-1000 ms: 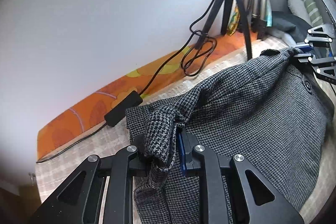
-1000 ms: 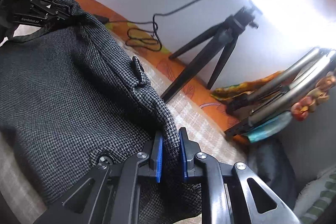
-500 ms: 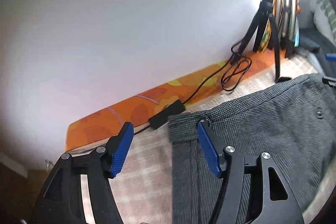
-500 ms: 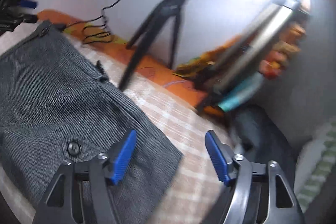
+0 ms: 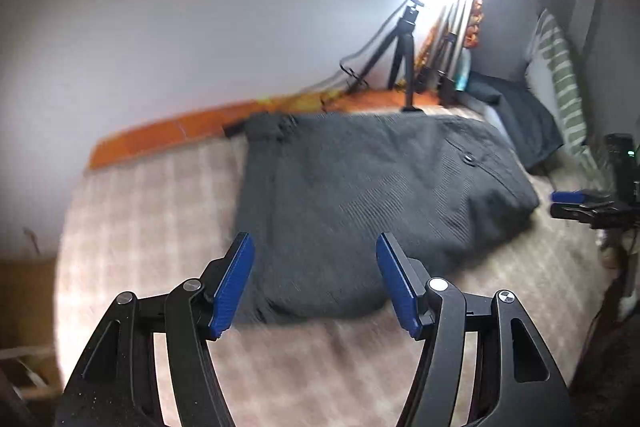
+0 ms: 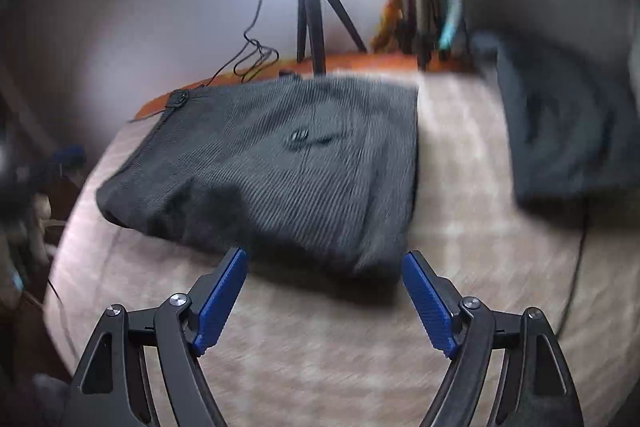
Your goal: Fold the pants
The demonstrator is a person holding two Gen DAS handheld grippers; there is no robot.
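The grey houndstooth pants [image 5: 360, 195] lie folded in a flat block on the beige checked bed cover [image 5: 152, 211], also in the right wrist view [image 6: 288, 163]. My left gripper [image 5: 316, 283] is open and empty, above the near edge of the pants. My right gripper [image 6: 324, 299] is open and empty, just short of the pants' near edge. The right gripper also shows at the right edge of the left wrist view [image 5: 576, 203]. Both views are blurred by motion.
A ring light on a black tripod [image 5: 404, 67] stands against the white wall behind the pants, with a black cable [image 6: 256, 59] and plug. An orange sheet edge [image 5: 168, 131] runs along the wall. Dark folded cloth [image 6: 560, 131] and a striped pillow [image 5: 560, 83] lie to the right.
Both grippers let go of the pants' top edge, opened and pulled back toward me. The pants dropped flat onto the bed in a folded block.
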